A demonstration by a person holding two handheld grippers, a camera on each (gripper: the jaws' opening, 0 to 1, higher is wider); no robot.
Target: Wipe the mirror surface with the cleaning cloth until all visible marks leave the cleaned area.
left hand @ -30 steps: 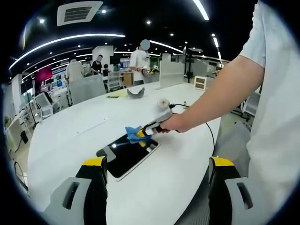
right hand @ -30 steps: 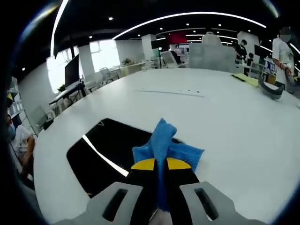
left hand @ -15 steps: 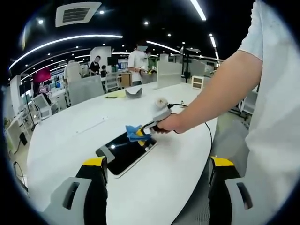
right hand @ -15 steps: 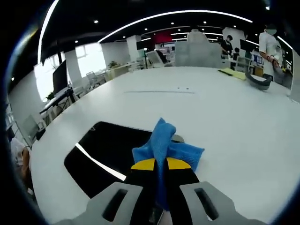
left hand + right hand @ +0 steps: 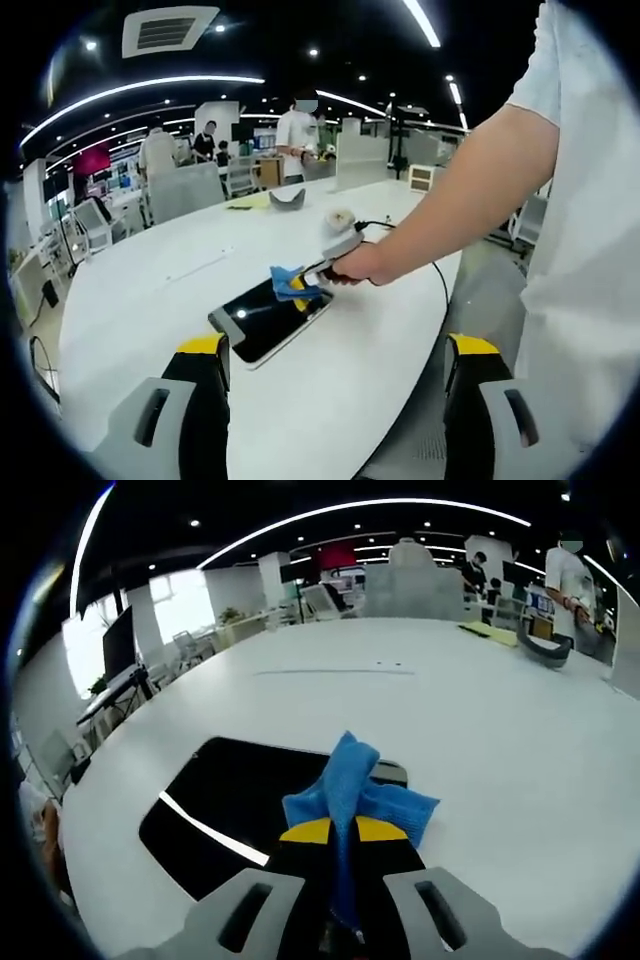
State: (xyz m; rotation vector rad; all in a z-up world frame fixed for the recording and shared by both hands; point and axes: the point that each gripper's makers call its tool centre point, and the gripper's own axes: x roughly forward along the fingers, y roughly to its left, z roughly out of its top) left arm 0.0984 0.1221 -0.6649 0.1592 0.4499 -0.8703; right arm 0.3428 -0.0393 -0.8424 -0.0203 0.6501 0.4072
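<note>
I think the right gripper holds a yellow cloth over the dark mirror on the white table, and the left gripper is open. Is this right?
One detail is wrong: the cloth is blue, not yellow, as the right gripper view shows. The right gripper does hold it over the dark mirror on the white table, and the left gripper is open.

mirror [image 5: 240, 800]: glossy, dark | cleaning cloth [image 5: 358, 795]: blue fabric | table [image 5: 480, 710]: smooth white

Open-plan office: dark ceiling, curved light strips [image 5: 150, 85], ceiling vent [image 5: 165, 27], bright windows [image 5: 180, 605], white table [image 5: 500, 710].
</note>
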